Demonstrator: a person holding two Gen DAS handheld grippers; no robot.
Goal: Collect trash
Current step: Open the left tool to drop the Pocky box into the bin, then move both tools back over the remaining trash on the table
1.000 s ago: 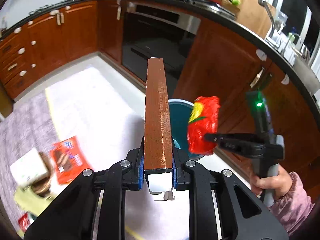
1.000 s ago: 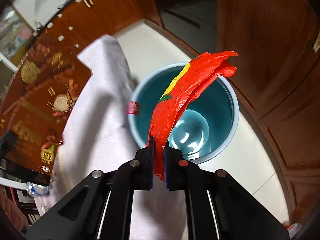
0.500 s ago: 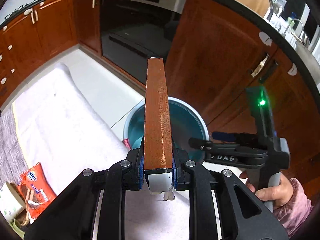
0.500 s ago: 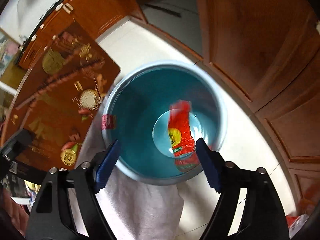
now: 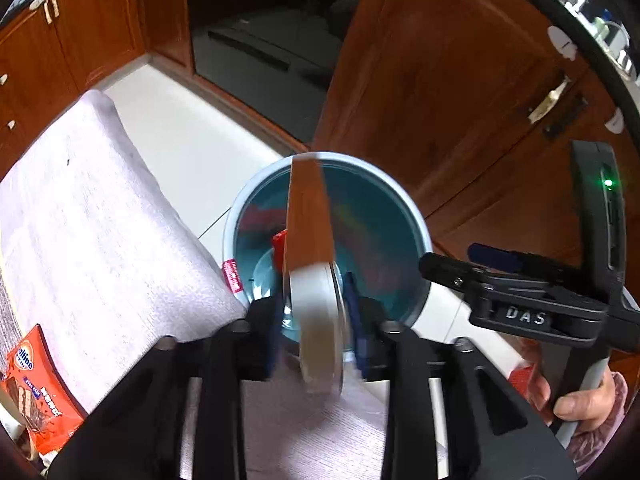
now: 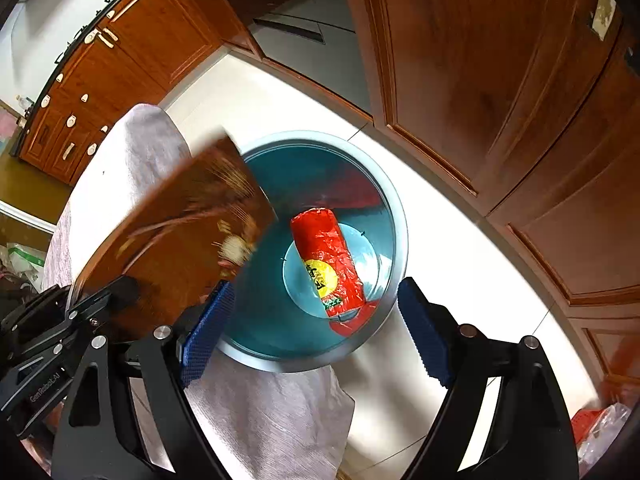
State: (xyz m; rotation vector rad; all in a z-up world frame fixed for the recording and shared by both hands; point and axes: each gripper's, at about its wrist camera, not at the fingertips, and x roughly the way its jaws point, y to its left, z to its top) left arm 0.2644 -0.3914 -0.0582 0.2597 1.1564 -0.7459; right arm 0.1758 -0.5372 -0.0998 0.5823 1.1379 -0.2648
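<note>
Brown cardboard, a flat box printed with gold, is the piece you are dealing with: it stands between the fingers of your left gripper, its long axis running straight away from the jaws and out over the mouth of the teal bin. Those jaws are opening as you look. Blur hides whether the blue pads press on the box, but a gap shows on either side of its white end, so read it as let go and on its way down. The bin lies directly ahead of and below the tongs, so the box needs only to tip forward along its own length to clear the rim; the worry is that its broad face catches the near edge.

Your right gripper is spread wide over the same bin and opening with nothing between its pads. What it carried, the red wrapper, lies on the bin floor.

The left wrist view gives you the box edge-on, a narrow strip that hides most of the bin's inside, with only a sliver of red beside it. The right wrist view shows what that one cannot: the box's wide printed face slanting in from the left across the rim, and the wrapper whole. Only the left view shows the grey mat and an orange wafer packet waiting at its lower left.
</note>
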